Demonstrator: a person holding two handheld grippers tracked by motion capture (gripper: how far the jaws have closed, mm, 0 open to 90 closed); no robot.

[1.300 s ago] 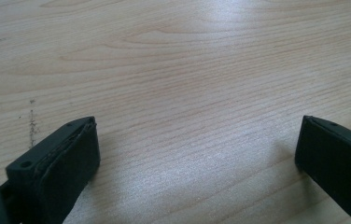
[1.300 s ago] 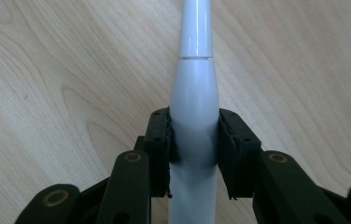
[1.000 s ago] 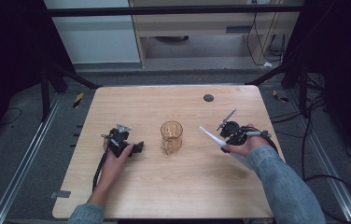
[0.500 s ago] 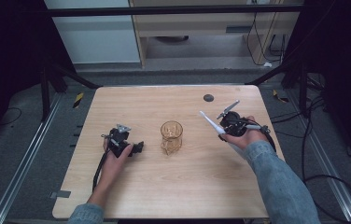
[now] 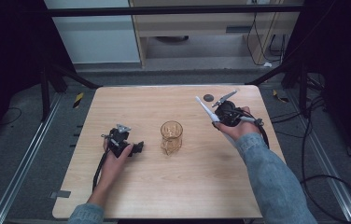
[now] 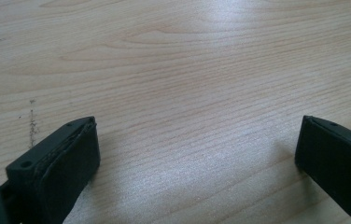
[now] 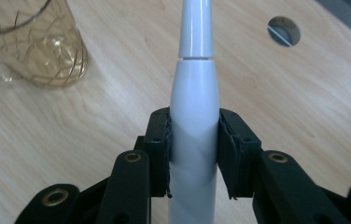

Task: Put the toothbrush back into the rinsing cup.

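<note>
High view: right gripper (image 5: pixel 218 113) holds white toothbrush handle (image 5: pixel 205 109) above table (image 5: pixel 201 186), right of amber glass cup (image 5: pixel 171 135). Left gripper (image 5: pixel 138 148) rests on table, left of cup.
Left gripper view: jaws wide apart, nothing between.
Right gripper view: jaws clamped on handle (image 7: pixel 194 116); cup (image 7: pixel 33 44) upper left.

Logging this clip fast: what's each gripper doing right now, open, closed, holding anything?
Left gripper: jaws open wide over bare table, holding nothing.
Right gripper: jaws closed on a white electric toothbrush, amber glass cup nearby.
</note>
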